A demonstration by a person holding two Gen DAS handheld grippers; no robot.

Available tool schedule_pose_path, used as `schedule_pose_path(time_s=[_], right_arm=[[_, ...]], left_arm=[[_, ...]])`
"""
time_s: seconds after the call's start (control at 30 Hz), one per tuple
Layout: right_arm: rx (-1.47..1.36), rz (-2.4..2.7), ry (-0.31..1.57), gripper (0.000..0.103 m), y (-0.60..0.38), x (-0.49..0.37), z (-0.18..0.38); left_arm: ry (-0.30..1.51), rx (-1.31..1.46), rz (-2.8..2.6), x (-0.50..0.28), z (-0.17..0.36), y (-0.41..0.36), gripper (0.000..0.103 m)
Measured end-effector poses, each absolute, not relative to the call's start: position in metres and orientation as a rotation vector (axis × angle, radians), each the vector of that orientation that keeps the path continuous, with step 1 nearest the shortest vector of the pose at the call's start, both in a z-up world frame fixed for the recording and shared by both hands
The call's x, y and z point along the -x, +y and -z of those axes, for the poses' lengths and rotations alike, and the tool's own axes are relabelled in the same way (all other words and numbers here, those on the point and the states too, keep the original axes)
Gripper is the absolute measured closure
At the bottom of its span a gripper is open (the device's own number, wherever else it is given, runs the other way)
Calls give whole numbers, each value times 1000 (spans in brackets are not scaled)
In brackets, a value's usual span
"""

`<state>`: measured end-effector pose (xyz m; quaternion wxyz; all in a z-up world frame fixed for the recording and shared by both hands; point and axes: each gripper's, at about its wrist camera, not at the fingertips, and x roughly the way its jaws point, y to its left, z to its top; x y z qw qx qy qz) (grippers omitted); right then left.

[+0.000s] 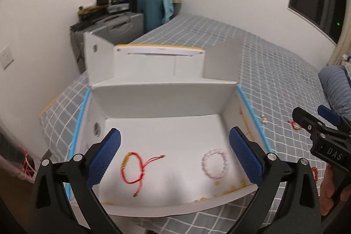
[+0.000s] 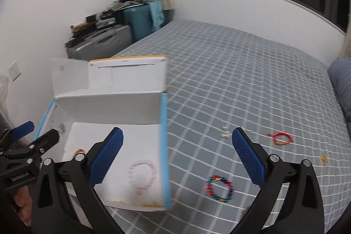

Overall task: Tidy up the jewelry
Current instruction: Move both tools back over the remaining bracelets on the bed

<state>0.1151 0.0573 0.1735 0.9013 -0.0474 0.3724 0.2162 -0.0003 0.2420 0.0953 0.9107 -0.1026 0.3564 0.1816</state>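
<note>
While I am holding both tools above the bed (image 2: 241, 71), I am working through the collecting step: two pieces are lying in the white box (image 1: 166, 102), and several are lying on the bedspread outside it.

Left to right, as seen from the left wrist: my left tool (image 1: 174, 156) is hovering over the near part of the box, jaws spread wide and gripping nothing. Beneath it, the red cord bracelet (image 1: 135, 170) is resting on the box floor toward the left, and the pale bead bracelet (image 1: 214, 162) toward the right, well apart from each other. Small yellowish crumbs are lying along the near wall.

Moving right past the blue-edged box wall, my right tool (image 2: 177, 159) is straddling that wall, one finger over the box interior and the other over the bed. Its jaws are also spread wide and empty. On the bedspread, the multicoloured bead bracelet (image 2: 220, 189) is lying nearest, between the fingers in the right wrist view. Two small silver pieces (image 2: 224, 134) are lying farther off; they are too small to identify. A second red bracelet (image 2: 281, 138) is lying farther right.

Judged next move: shift the right tool rightward, descend over the multicoloured bracelet, and close on one side of its loop. Both tools are pitching forward and down.
</note>
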Motion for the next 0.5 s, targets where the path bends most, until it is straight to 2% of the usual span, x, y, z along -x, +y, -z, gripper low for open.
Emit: schedule_pose_path(time_s=[0.5], right_arm=[[2, -147, 821, 8, -102, -140, -147]], left_arm=[[758, 83, -106, -71, -83, 111, 6]])
